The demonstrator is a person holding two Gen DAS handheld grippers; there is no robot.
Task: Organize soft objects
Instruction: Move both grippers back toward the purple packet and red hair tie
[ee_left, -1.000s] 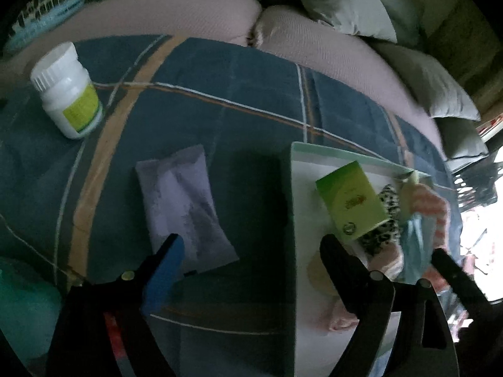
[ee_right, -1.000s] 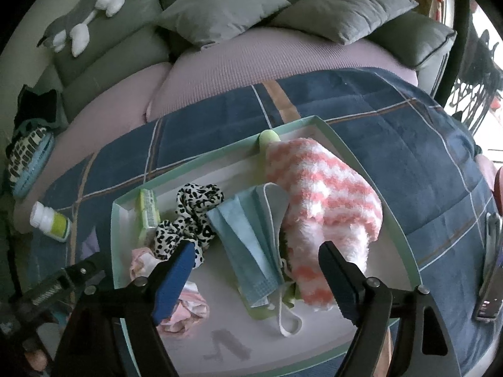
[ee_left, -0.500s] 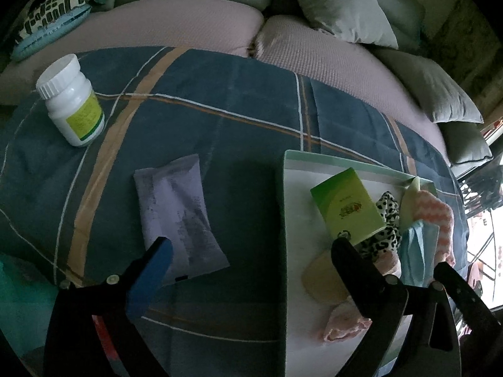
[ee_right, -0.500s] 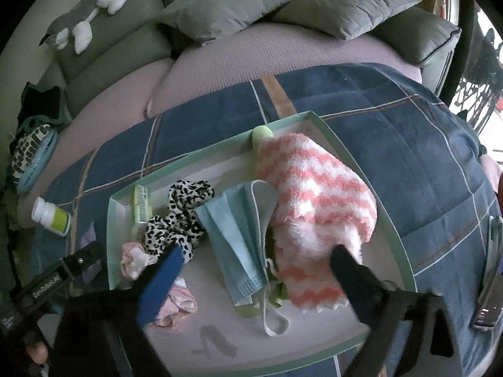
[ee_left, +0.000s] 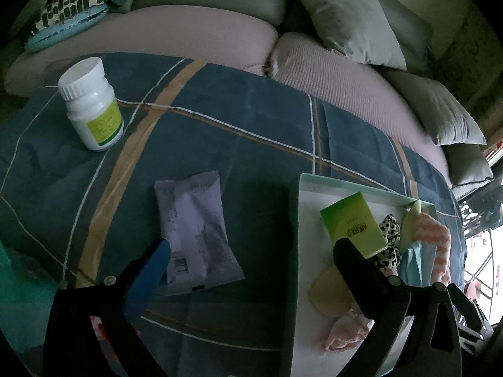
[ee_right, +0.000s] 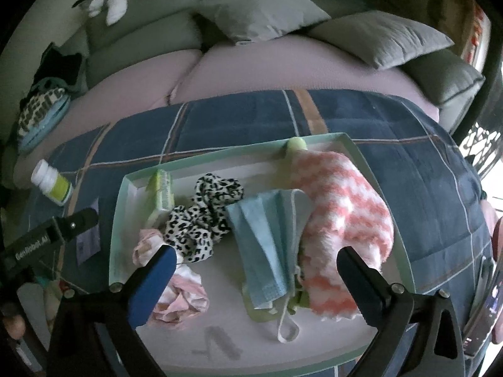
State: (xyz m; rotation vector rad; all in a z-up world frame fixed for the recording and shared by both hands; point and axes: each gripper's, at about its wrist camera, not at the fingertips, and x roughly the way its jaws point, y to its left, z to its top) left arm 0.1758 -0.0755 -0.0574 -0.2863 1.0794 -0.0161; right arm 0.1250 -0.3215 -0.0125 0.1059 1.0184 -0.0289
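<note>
Both the left hand-held gripper and right hand-held gripper gape empty above the plaid blanket, where a crinkly lavender packet lies beside the mint-rimmed tray holding fuzzy pink-striped sock, pleated blue mask and leopard scrunchie.

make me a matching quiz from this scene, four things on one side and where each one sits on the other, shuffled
Things:
1. white pill bottle
2. pale purple packet
3. blue face mask
4. green box

Places:
A. in the tray, draped against the pink and white fuzzy sock
B. flat on the plaid blanket, just left of the tray
C. in the tray, beside the leopard print scrunchie
D. upright on the blanket, far from the tray

Pairs: 1-D, 2-B, 3-A, 4-C
</note>
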